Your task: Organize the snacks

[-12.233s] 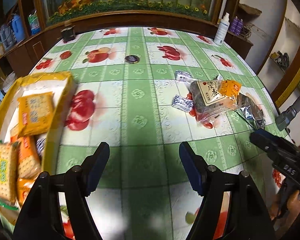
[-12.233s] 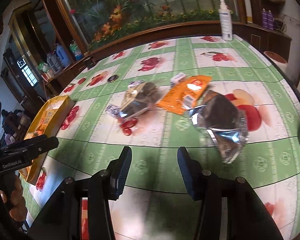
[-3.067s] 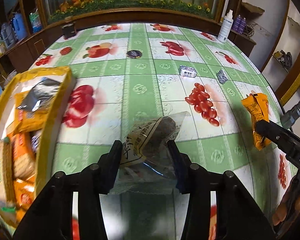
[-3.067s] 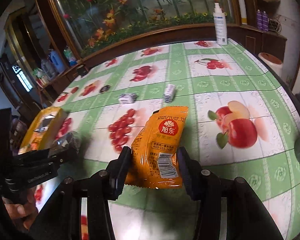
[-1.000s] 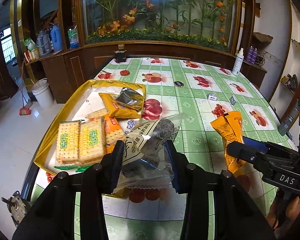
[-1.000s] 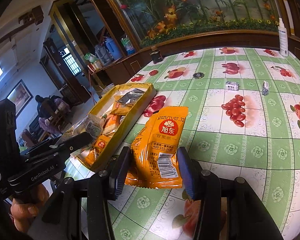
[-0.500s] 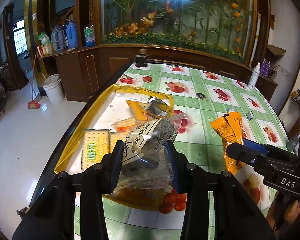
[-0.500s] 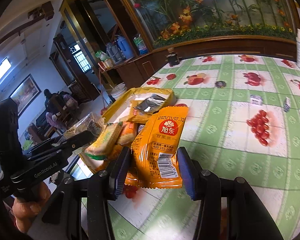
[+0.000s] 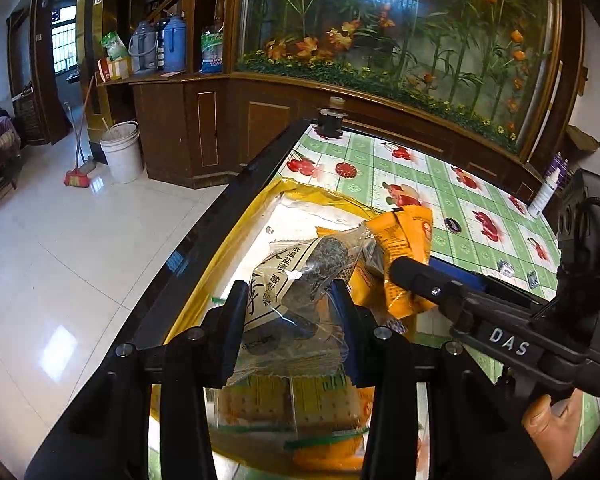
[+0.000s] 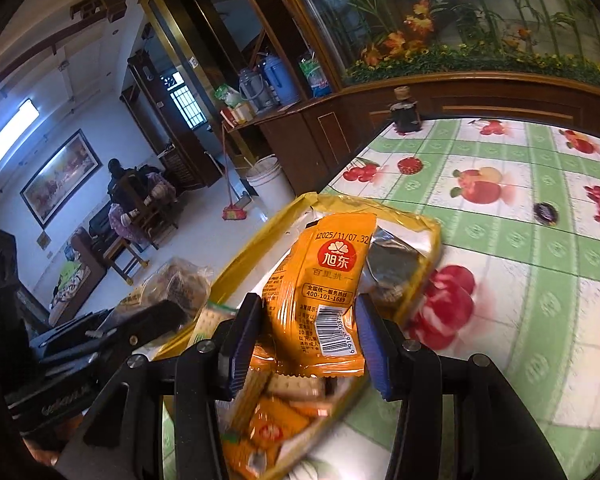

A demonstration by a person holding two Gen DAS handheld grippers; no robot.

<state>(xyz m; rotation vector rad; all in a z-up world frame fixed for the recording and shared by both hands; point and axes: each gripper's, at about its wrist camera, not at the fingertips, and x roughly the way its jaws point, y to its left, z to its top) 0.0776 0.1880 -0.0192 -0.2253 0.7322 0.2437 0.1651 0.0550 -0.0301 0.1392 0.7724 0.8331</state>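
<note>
My left gripper (image 9: 290,320) points downward over the yellow tray (image 9: 204,280), and its two fingers are clenched on a clear bag (image 9: 300,280) with dark snack inside and a white label. The bag stands up between the pads, above the cracker packs (image 9: 288,400) that lie in the near end of the tray.

My right gripper (image 10: 306,340) also tilts down toward the tray (image 10: 420,216). It grasps an orange packet (image 10: 324,288) by the lower part, near the barcode, and the packet rises upright over the tray, in front of a silver bag (image 10: 392,264) that lies at the far end.

The left view shows me the right gripper (image 9: 420,280) from the side, coming in from the right with the orange packet (image 9: 404,248) just beside my clear bag; I cannot tell if the two bags touch. A hand (image 9: 552,436) shows under that gripper's handle, in the lower right corner.

The right view shows what the left does not: the left gripper (image 10: 148,316) from the side at the left edge of the tray with the clear bag (image 10: 176,280), more small orange packs (image 10: 272,428) in the near corner of the tray, and a person (image 10: 118,184) sitting far in the room. The tray sits at the edge of a table with a green fruit cloth (image 10: 520,240).
</note>
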